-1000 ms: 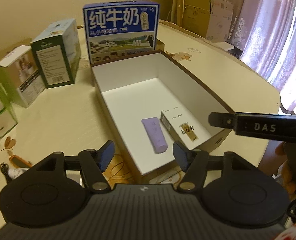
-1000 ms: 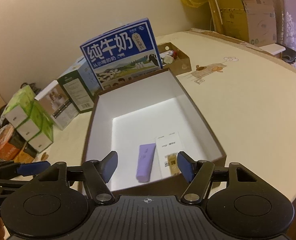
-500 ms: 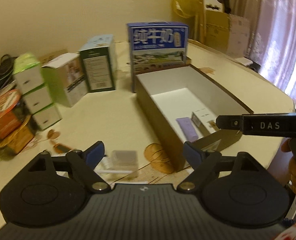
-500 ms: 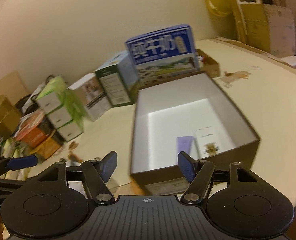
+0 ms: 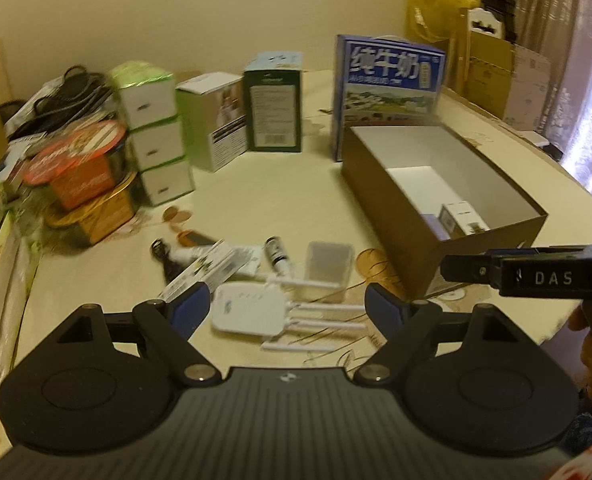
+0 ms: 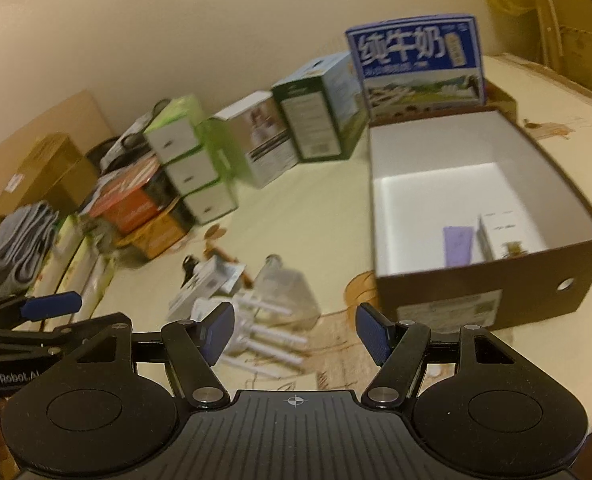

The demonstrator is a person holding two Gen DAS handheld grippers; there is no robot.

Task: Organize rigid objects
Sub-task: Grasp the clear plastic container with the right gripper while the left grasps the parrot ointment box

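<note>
- On the desk [image 5: 280, 196], to my right, stands the open brown box [image 5: 391, 196] with a white inside; a purple tube [image 6: 459, 245] and a small white carton [image 6: 499, 236] lie side by side at its near end, the rest of its floor bare.
- Behind the box a blue milk carton [image 5: 389, 80] stands upright, touching or just behind its far wall; further left stand a dark green box [image 5: 274, 112] and a stack of green-and-white boxes [image 5: 152, 128].
- Loose on the desk just ahead of my left jaws [image 5: 288, 312]: a white router [image 5: 250, 312] with thin antennas pointing right, a clear plastic case [image 5: 329, 260], a small dark bottle [image 5: 278, 254] and a flat white packet [image 5: 204, 270].
- My left jaws hover above the desk, spread wide with nothing between them, the router framed in the gap.
- My right jaws [image 6: 296, 334] are likewise wide apart and empty, hovering near the box's near left corner, over the antennas.
- The right tool's black bar [image 5: 535, 276] crosses the left view in front of the box.
- Compared with a second ago, both views have swung left: then I looked straight down into the box; now it sits off to the right and the loose clutter is in front. Tube and carton lie as they did.
</note>
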